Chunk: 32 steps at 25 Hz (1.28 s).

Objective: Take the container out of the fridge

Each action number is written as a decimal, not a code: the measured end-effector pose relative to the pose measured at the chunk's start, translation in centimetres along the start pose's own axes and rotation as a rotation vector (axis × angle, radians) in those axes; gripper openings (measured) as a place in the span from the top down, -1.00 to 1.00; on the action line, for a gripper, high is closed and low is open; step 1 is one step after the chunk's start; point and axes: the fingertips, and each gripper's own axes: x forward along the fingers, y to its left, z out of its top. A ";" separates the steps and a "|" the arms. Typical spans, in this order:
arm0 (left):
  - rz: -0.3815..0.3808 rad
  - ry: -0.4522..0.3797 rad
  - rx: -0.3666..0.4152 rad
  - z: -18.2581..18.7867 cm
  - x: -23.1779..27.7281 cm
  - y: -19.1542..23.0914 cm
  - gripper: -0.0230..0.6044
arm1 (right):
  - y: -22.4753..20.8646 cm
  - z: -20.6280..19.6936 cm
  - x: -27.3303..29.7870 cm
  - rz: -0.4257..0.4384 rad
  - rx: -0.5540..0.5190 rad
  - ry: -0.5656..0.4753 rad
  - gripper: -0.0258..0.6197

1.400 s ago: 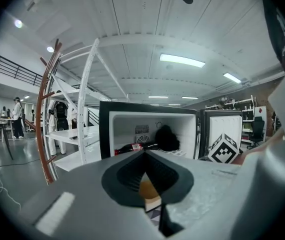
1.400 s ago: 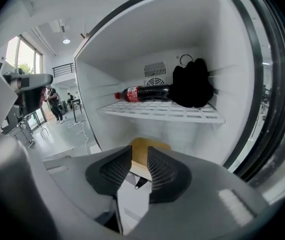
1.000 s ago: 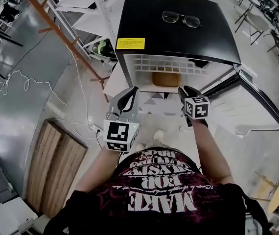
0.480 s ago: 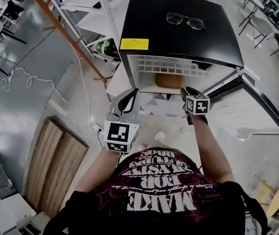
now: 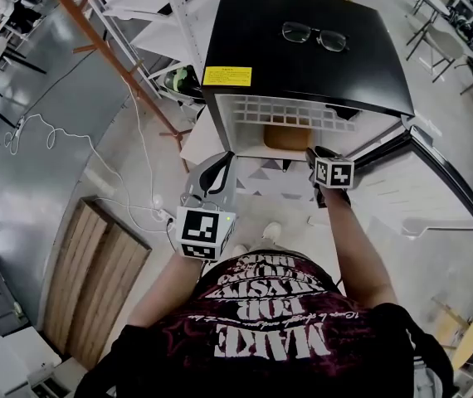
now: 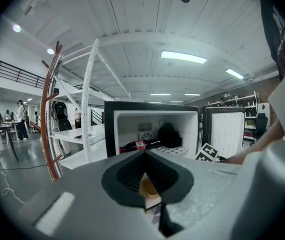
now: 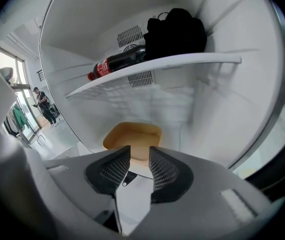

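Head view: grey floor (image 5: 46,189), open workshop room, wooden boards (image 5: 95,264) lying at the left, orange rack leg (image 5: 104,60) running diagonally. Small fridge (image 5: 303,65) with a glossy black top is standing ahead; glasses (image 5: 314,36) are lying on top, and a yellow label (image 5: 227,75) is sitting at the front edge. The door (image 5: 419,181) is hanging open to the right. Inside, a white grid shelf (image 5: 282,110); the tan container (image 5: 288,137) is sitting below it on the fridge's bottom level. The left hand-held gripper (image 5: 226,157) is hanging in front of the fridge, well apart from the container. The right hand-held gripper (image 5: 314,152) is reaching into the opening at the right, near the container.

Left gripper view: the ribbed black pads are meeting at the tips, closed on nothing. The fridge is showing straight ahead, white inside, with a dark bottle (image 6: 137,145) lying on the shelf beside a black bundle (image 6: 170,135).

Right gripper view: smooth white plastic walls, with a vent grille on the back wall. The bottle with a red label is lying on its side on the shelf, touching the black bundle. The container, rounded-rectangular and open-topped, is sitting on the bottom just beyond the tips. The jaws have just been opening and are standing apart; the pads aren't touching anything.
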 end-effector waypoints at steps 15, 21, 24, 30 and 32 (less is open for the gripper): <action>0.020 0.011 0.000 -0.6 -0.8 0.5 0.93 | -1.7 -1.2 3.2 -0.018 0.050 0.060 0.46; 0.020 0.020 0.004 -0.9 -0.9 0.5 0.93 | -2.3 -1.1 3.9 -0.030 0.067 0.064 0.46; 0.015 0.031 0.003 -1.1 -0.9 0.4 0.93 | -2.6 -1.4 4.3 -0.038 0.072 0.071 0.46; 0.009 0.035 0.012 -1.0 -1.0 -0.1 0.93 | -2.7 -1.8 4.9 -0.039 0.086 0.079 0.46; 0.007 0.035 0.012 -1.1 -1.1 -0.2 0.93 | -2.6 -1.8 5.0 -0.037 0.089 0.080 0.46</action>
